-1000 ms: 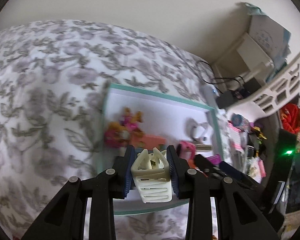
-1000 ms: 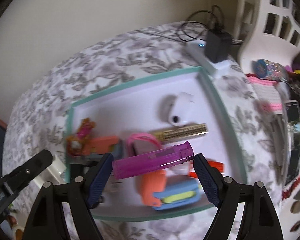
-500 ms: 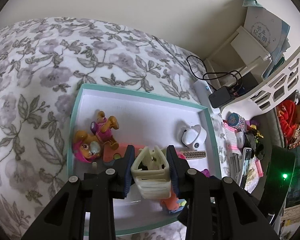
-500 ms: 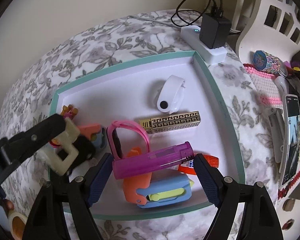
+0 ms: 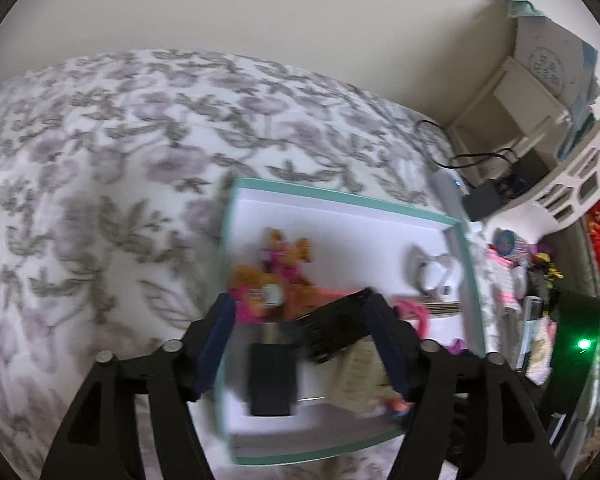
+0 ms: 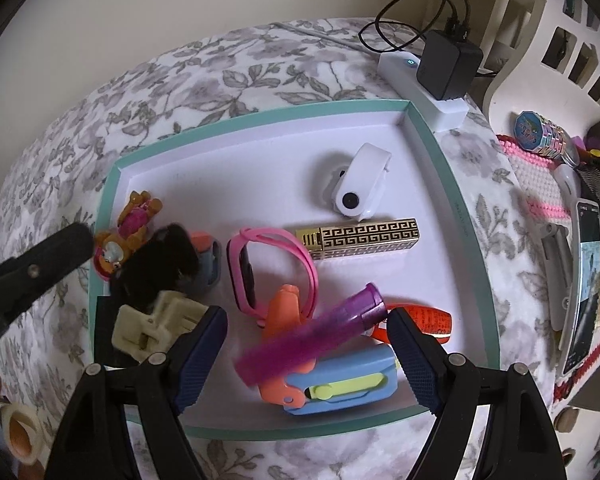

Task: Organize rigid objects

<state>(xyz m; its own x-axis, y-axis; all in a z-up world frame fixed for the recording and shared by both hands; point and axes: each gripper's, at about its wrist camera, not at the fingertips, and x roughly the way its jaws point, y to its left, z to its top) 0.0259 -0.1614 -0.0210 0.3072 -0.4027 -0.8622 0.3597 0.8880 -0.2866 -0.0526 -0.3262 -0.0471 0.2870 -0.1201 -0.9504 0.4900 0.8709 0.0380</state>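
Observation:
A white tray with a teal rim [image 6: 452, 184] lies on the flowered bedspread and also shows in the left wrist view [image 5: 340, 194]. My right gripper [image 6: 306, 344] is open over its near part; the purple lighter [image 6: 312, 344] is blurred and tilted between the fingers, free of both pads. My left gripper [image 5: 302, 336] is open and empty above the tray's near left corner. The cream hair claw [image 6: 152, 322] lies in the tray just below it. A black shape [image 5: 334, 330], blurred, sits between the left fingers; I cannot tell what it is.
In the tray lie a dog figure [image 6: 126, 232], a pink watch [image 6: 268, 268], a gold patterned case [image 6: 364, 238], a white clip device [image 6: 360, 186], an orange piece [image 6: 284, 312] and a blue cutter [image 6: 340, 384]. A power strip [image 6: 420, 88] and cluttered shelf stand right.
Both grippers have opened. The left one let go of the cream hair claw, which now lies in the tray. The purple lighter has left the right pads and tilts, blurred, as it drops.

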